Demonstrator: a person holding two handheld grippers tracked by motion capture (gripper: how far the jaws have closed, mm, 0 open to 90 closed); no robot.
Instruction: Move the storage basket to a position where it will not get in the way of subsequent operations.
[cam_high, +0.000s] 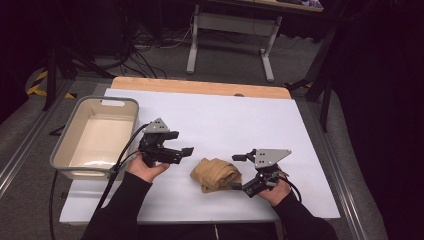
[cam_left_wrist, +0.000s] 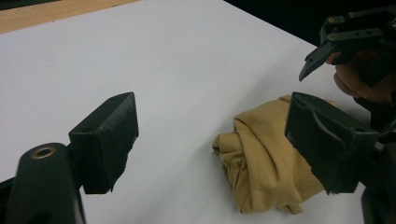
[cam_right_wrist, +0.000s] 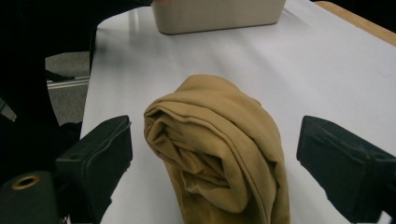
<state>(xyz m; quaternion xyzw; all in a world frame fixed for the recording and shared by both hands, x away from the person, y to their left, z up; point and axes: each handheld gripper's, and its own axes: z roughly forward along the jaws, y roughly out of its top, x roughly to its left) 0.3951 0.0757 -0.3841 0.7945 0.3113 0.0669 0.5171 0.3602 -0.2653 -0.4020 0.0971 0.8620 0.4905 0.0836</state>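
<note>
The table (cam_high: 280, 125) wears a white sheet, and a beige plastic bin (cam_high: 64, 145) sits at its left edge. Both of the person's forearms come in low over the near edge. The left gripper (cam_high: 186, 150) is held level, pointing toward the middle, its fingers (cam_left_wrist: 105, 140) spread wide with nothing between them. The right gripper (cam_high: 238, 172) angles in from the other side, fingers (cam_right_wrist: 95, 161) parted and empty. Between the two grippers lies a bundled tan cloth (cam_high: 216, 174) on the sheet; it sits just ahead of the right fingers, framed by them but untouched, and near the left gripper.
</note>
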